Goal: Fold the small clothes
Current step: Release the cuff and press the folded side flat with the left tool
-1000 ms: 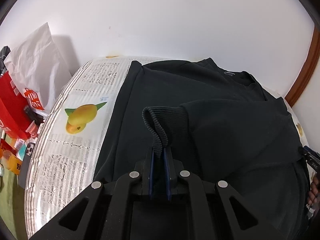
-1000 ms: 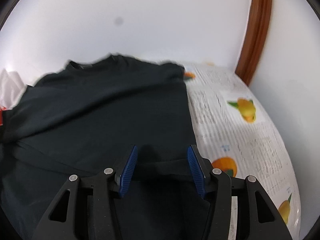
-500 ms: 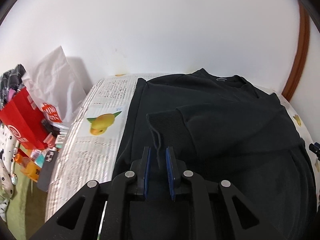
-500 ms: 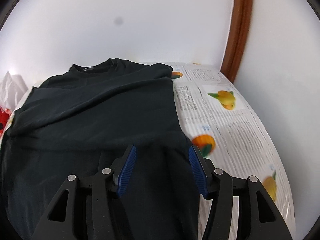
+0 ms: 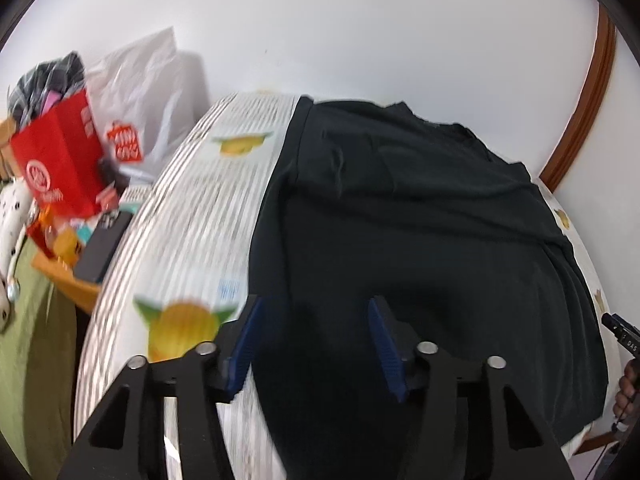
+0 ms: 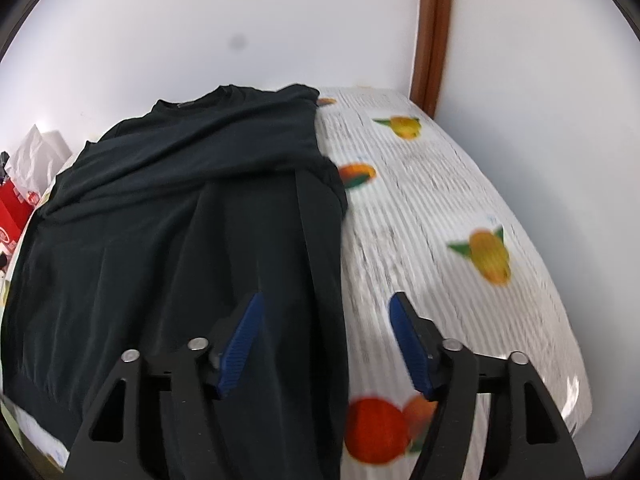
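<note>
Black sweater (image 5: 420,220) blurred, sleeves folded in — cuffs hidden

Sweater (image 5: 420,220) lies on tablecloth (image 5: 192,232) w/ bags (image 5: 60,160) left, wall behind

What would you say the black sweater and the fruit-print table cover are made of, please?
The sweater looks like a soft, matte fine knit, perhaps cotton or wool: it lies in gentle folds and shows no shine. The cover looks like smooth, wipeable plastic or oilcloth: its near edge shows a bright glare, and it lies flat without creases. Motion blur leaves both uncertain.
</note>
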A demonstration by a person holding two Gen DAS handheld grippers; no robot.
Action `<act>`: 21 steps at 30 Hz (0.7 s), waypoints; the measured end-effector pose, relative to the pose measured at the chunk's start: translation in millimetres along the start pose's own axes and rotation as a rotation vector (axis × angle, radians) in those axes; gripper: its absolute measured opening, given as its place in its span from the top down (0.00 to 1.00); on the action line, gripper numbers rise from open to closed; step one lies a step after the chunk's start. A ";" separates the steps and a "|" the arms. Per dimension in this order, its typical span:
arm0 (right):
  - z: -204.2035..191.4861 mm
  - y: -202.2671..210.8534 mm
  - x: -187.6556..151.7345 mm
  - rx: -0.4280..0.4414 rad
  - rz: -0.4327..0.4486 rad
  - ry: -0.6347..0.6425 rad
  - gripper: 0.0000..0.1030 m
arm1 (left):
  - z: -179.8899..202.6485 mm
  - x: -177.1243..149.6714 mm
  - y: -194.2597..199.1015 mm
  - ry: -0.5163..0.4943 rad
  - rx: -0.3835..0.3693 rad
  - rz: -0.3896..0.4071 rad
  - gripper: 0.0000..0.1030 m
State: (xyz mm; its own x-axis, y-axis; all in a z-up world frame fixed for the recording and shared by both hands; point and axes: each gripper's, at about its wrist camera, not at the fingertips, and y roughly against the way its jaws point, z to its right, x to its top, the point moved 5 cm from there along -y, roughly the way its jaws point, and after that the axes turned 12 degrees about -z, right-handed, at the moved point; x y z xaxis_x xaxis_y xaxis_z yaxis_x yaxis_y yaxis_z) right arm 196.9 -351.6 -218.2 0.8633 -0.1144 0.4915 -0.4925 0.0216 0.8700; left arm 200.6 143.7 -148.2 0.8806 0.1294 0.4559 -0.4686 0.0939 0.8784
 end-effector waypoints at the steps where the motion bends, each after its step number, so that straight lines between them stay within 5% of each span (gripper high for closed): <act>1: 0.5 -0.7 -6.9 0.001 -0.011 -0.002 0.29 | -1.8 -9.0 0.9 -0.003 -0.003 -0.006 0.47; 14: -13.4 -6.0 -79.6 0.041 -0.005 0.034 0.30 | 2.7 -93.3 -3.0 -0.048 -0.032 -0.067 0.44; 19: -24.8 -5.0 -78.8 0.045 0.027 0.020 0.53 | 18.5 -102.3 -3.4 -0.096 0.063 -0.034 0.45; 21: -30.3 -6.2 -74.2 0.048 0.031 0.011 0.67 | 22.3 -100.2 -5.4 -0.091 0.073 -0.024 0.63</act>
State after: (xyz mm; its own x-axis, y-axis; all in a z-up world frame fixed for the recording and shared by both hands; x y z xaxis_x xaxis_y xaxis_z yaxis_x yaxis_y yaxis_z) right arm 139.3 -313.2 -259.0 0.8483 -0.1037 0.5192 -0.5239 -0.0224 0.8515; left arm 116.4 108.1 -195.4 0.8960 0.0378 0.4424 -0.4434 0.0237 0.8960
